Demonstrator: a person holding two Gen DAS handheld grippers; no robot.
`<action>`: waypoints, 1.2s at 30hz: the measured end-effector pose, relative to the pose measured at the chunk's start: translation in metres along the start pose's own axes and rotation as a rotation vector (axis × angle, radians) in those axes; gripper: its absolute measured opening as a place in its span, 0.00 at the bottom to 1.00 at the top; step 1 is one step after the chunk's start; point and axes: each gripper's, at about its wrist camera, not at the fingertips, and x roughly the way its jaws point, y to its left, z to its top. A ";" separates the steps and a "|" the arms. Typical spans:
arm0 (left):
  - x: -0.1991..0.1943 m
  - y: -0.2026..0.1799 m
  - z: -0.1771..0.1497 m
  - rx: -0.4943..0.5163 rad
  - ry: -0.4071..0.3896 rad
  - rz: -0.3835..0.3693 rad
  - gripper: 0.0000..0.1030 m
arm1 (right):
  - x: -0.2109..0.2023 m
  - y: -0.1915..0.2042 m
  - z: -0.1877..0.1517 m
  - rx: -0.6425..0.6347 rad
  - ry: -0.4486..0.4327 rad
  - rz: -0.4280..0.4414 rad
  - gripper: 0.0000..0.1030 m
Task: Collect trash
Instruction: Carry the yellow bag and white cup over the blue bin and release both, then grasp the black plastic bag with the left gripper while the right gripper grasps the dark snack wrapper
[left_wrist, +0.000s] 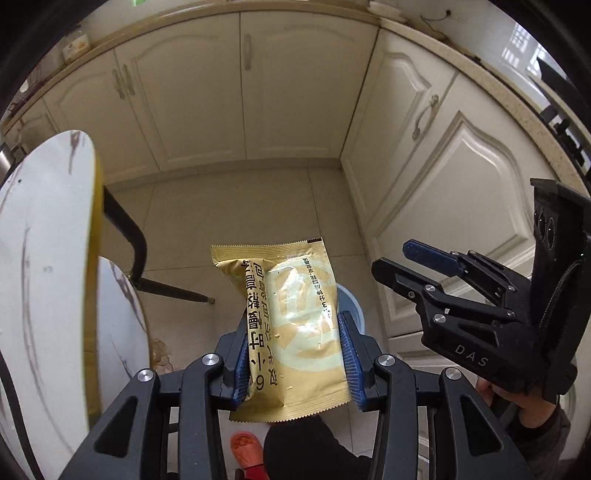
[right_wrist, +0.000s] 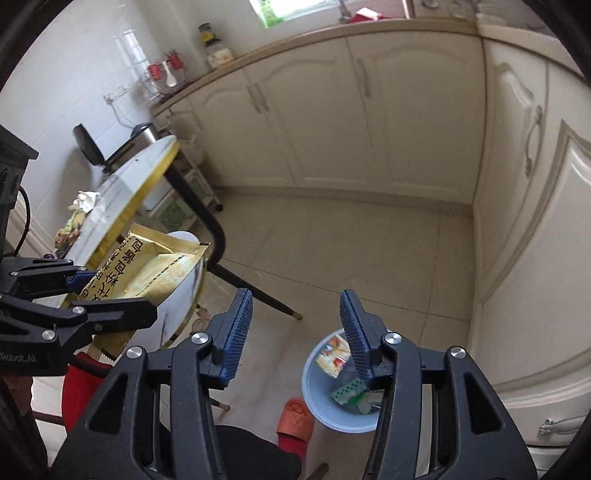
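A crinkled gold-coloured foil snack packet printed with black characters (left_wrist: 291, 325) is clamped between the blue ribbed pads (left_wrist: 349, 358) of the left hand-held gripper (left_wrist: 295, 354), which is closed on its lower half. The packet is held upright in the left wrist view, its serrated top edge pointing away from the camera, above the pale tiled floor (left_wrist: 229, 206). A slice of a round light-blue plastic bin (left_wrist: 351, 306) is seen just behind the packet's right edge.

In the right wrist view the right hand-held gripper (right_wrist: 297, 332) is seen with its jaws apart and nothing between its blue ribbed pads (right_wrist: 236, 332). It is poised above the floor, beside and over the light-blue bin (right_wrist: 321, 402), in which several scraps of printed wrapper (right_wrist: 332, 356) are lying. From the left wrist view the same gripper (left_wrist: 402, 266) is seen to the right, gripped by a hand (left_wrist: 524, 398).

A round white marble-patterned surface with a yellow rim and black legs (right_wrist: 147, 170) is stood to the left, and crumpled white tissue (right_wrist: 85, 201) and other small litter (right_wrist: 68, 230) are left on it. An orange slotted slipper (right_wrist: 295, 419) is planted on the floor next to the bin. Cream panelled kitchen cupboards (right_wrist: 332, 122) are ranged along the far wall and the right-hand side.
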 end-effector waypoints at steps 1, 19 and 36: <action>0.009 -0.004 0.001 0.004 0.016 -0.003 0.38 | 0.002 -0.008 -0.002 0.024 0.003 -0.010 0.46; 0.014 -0.015 0.000 0.073 -0.099 0.101 0.73 | -0.037 -0.029 -0.012 0.096 -0.058 -0.104 0.47; -0.205 0.117 -0.175 -0.240 -0.450 0.384 0.99 | -0.070 0.247 0.013 -0.353 -0.139 0.132 0.67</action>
